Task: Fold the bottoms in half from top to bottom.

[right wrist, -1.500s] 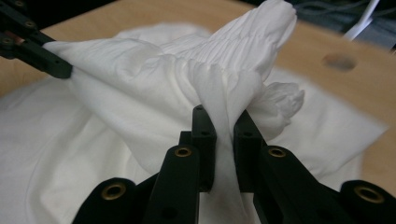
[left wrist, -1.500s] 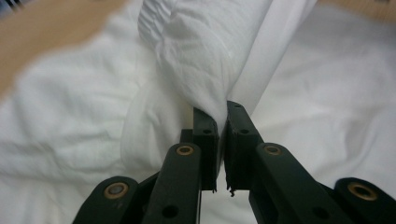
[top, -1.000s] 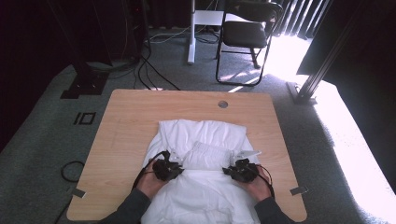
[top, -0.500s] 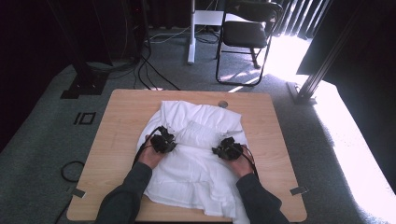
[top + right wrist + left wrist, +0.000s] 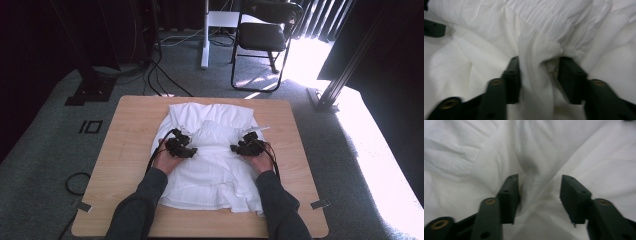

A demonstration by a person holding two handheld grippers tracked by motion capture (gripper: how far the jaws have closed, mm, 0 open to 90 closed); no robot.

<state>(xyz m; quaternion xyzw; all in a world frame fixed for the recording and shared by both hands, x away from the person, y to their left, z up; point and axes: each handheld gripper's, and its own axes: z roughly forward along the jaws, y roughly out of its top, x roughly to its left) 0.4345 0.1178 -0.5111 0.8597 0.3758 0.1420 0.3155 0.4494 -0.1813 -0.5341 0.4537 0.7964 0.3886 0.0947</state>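
Nearest, at the table's near edge, the person's two grey sleeves (image 5: 142, 200) come in over the wooden table (image 5: 120, 145), and the near hem of the white garment (image 5: 215, 175) lies just short of that edge, rumpled and partly folded over itself. Farther in, the left hand (image 5: 165, 161) and right hand (image 5: 260, 161) rest on the cloth, each holding a black tool. The left gripper (image 5: 192, 151) sits on the garment's left half; its jaws have just been opening and now stand spread, a soft ridge of white fabric lying loose between them, touching the left pad but clear of the right one in the left gripper view. The right gripper (image 5: 234, 148) sits on the right half, level with the other; its jaws have also just been opening and stand apart, with a bunched fold of cloth rising between them, unpinched. Between the two tools a gathered, pleated band (image 5: 215, 134) of the garment bulges up. Beyond it the cloth spreads toward the table's far edge. Farthest, on the grey carpet, stand a black chair (image 5: 262, 37) and trailing cables (image 5: 165, 75).
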